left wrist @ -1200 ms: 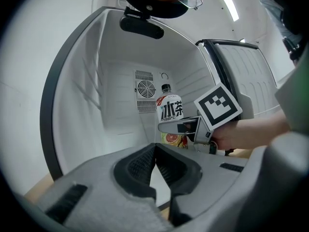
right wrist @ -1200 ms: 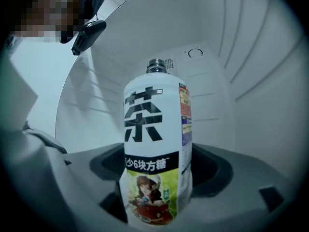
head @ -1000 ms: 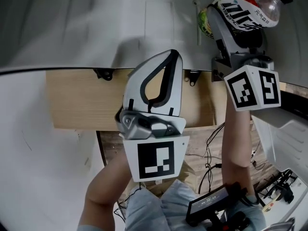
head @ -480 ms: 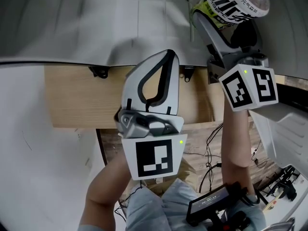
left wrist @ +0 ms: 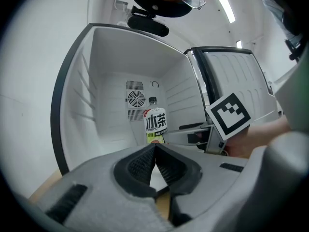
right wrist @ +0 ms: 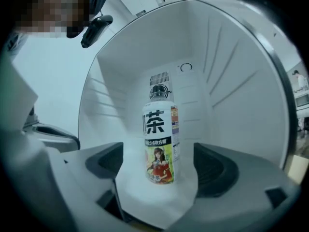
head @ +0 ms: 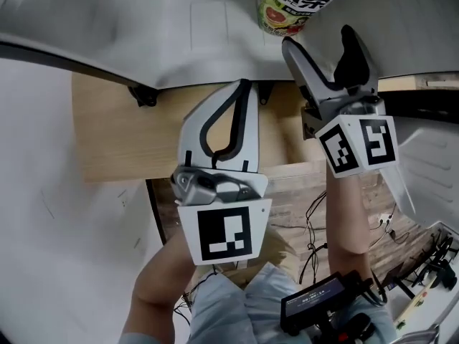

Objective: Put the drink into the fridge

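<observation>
Your right gripper (head: 319,43), jaws wide apart and just narrowed slightly with nothing between them, faces the tea bottle (right wrist: 161,144) standing upright just ahead inside the fridge (right wrist: 231,81); your left gripper (left wrist: 154,151), jaws together, is farther off.

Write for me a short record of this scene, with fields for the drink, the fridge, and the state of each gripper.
drink: bottle, upright on the floor inside the fridge
door: open
right gripper: jaws wide apart, having just closed in a little; nothing between the pads, and the bottle stands just beyond the tips, untouched
left gripper: jaws together, empty, in front of the fridge opening
task state: drink is in the fridge; door not yet shut
</observation>
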{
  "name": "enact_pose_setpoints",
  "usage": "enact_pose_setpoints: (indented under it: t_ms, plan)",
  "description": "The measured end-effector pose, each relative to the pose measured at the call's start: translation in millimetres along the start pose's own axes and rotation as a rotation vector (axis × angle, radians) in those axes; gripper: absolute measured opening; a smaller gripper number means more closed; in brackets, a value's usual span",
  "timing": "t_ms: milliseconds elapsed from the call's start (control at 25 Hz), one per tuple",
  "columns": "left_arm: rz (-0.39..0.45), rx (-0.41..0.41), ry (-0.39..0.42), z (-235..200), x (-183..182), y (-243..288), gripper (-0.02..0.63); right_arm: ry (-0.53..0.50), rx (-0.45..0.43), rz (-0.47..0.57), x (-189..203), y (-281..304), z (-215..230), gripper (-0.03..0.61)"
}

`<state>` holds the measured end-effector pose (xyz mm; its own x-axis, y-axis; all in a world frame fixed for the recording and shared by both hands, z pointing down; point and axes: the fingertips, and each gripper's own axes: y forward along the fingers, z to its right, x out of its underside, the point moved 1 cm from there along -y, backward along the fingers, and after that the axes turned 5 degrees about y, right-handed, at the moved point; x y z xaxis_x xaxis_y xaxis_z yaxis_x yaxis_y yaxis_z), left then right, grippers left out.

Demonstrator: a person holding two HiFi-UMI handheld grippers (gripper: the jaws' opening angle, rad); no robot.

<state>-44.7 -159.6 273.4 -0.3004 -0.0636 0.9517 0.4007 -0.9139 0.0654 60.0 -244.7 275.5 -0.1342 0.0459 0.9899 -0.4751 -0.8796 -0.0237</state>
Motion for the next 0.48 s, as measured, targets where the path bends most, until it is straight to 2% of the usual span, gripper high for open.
enact_pose_setpoints:
  t_ms: [160,280,360,480]
  plan:
    - [0.0,0.009,0.018,10,-17,-14,0.009,0.018,-0.022,-0.006,-3,-34,-18,0.387]
    - [0.021,0.014,0.034,19,-41,-23,0.009,0.036,-0.04,-0.014,-11,-61,-32,0.297]
    - [0.032,0.016,0.044,24,-60,-32,0.009,0.043,-0.046,-0.022,-22,-79,-42,0.234]
    - [0.057,0.004,0.059,30,-92,-45,0.009,0.039,-0.039,-0.011,-48,-107,-53,0.192]
